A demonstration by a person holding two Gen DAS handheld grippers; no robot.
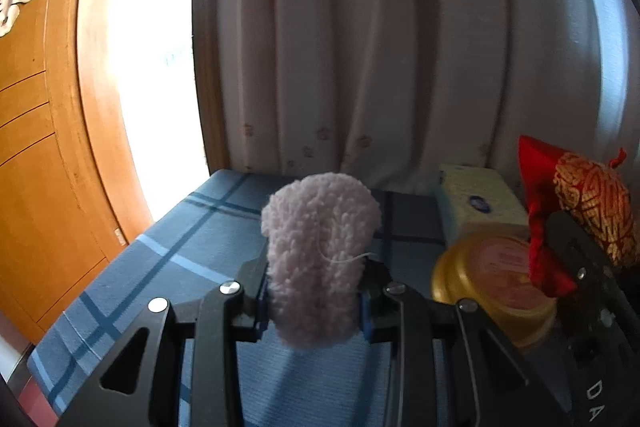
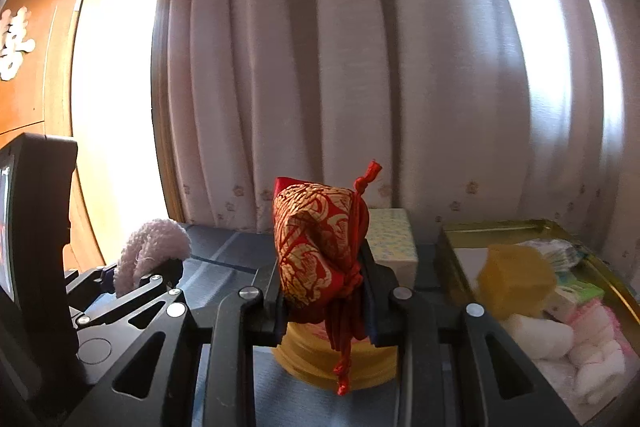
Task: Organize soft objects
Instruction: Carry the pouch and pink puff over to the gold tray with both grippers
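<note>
- The left gripper clamped a fluffy pink object, raised above the blue plaid table
- The right gripper clamped a red-and-gold pouch above a round gold tin, left of the gold tray

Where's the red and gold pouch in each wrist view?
Left wrist: red and gold pouch at the right edge, shut in the right gripper.
Right wrist: pouch at centre, clamped between the right gripper's fingers.
Shared landmark: the round gold tin, under the pouch in the right view, beside the tissue box.
</note>
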